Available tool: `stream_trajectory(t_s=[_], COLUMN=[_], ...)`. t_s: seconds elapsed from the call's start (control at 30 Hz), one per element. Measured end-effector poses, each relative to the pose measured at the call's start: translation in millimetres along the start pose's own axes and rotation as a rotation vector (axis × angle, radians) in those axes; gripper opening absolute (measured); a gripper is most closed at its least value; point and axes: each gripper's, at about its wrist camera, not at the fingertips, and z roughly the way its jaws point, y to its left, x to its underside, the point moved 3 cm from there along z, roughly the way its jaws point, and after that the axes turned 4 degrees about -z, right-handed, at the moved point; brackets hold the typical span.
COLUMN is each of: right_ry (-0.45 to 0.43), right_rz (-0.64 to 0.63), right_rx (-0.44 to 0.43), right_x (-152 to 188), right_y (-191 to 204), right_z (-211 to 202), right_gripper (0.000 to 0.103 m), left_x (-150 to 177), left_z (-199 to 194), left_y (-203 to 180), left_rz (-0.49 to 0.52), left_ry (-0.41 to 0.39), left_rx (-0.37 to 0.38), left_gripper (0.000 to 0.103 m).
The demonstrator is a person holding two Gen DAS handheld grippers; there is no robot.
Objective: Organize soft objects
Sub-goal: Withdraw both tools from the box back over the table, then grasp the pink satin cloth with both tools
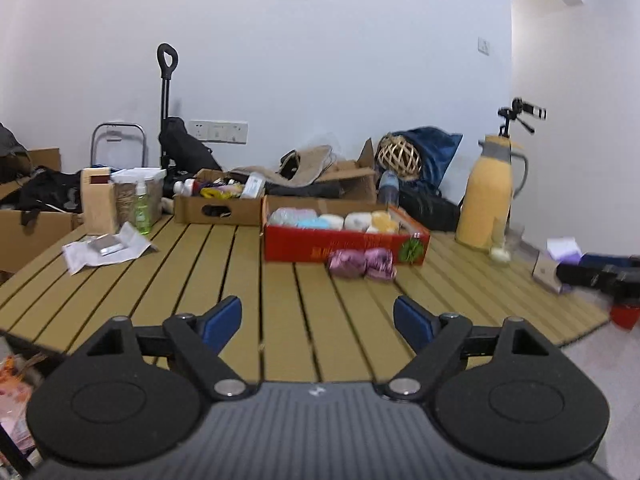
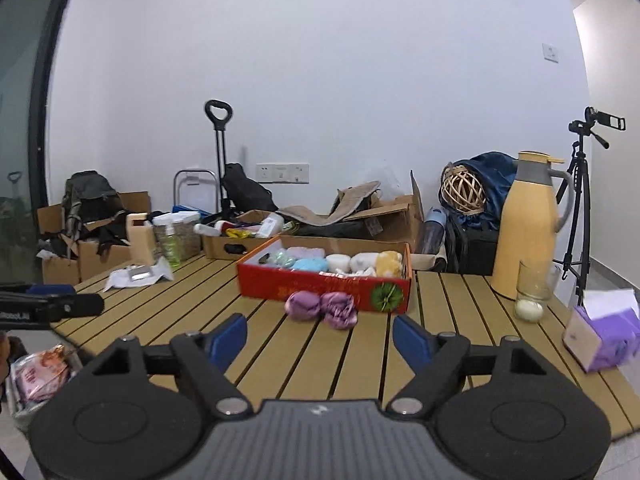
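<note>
1. Sitting in the red box (image 2: 320, 290) near the middle of the worktop (image 2: 280, 360) is a row of soft rolled bundles (image 2: 344, 262) in pale green, pink, blue, white and yellow; that part of the sorting looks done.
2. Two purple bundles (image 2: 322, 308) lie on the slats just in front of the box's near wall, side by side and touching each other; they look like the pieces left to put away.
3. From the left wrist view the same purple pair (image 1: 362, 264) lies ahead and slightly right, the box (image 1: 344, 244) right behind it.
4. The left claw (image 1: 318, 324) stands wide open over the near worktop edge, nothing between its blue pads.
5. The right claw (image 2: 320, 340) is likewise spread wide and empty, with the purple pair well ahead of its tips.
6. Whether room remains in the box for both purple pieces is hard to tell; the row looks nearly full, though a gap shows at its left end.
7. My reading: mostly finished, with the last two bundles to pick up and tuck in.
</note>
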Motion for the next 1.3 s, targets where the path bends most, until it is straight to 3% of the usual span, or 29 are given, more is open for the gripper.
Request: stream_trajectory(t_s=[0.1, 0.33, 0.67, 0.77, 0.9, 1.03, 1.17, 1.3], right_ry=[-0.001, -0.007, 0.025, 0.066, 0.117, 0.162, 0.219, 0.279], right_rz=[0.057, 0.022, 0.050, 0.067, 0.067, 0.093, 0.142, 0.158], right_rx=[0.003, 0.027, 0.027, 0.020, 0.003, -0.006, -0.036, -0.037], right_x=[13, 16, 23, 30, 30, 21, 11, 7], right_y=[1, 15, 7, 0, -12, -31, -53, -65], right_z=[-27, -45, -9, 19, 77, 151, 231, 303], right_gripper=[0.082, 0.083, 0.082, 0.081, 0.079, 0.077, 0.070, 0.066], left_x=[4, 2, 11, 6, -10, -23, -28, -32], left_z=[-11, -22, 29, 63, 137, 220, 293, 348], left_y=[2, -3, -5, -11, -18, -23, -36, -38], left_rz=[-0.003, 0.010, -0.016, -0.003, 0.007, 0.027, 0.119, 0.105], left_ry=[0.002, -0.034, 0.050, 0.071, 0.119, 0.171, 0.189, 0.245], left_rx=[-0.001, 0.033, 0.051, 0.066, 0.089, 0.077, 0.085, 0.130], left_gripper=[0.085, 0.085, 0.085, 0.084, 0.076, 0.067, 0.067, 0.067])
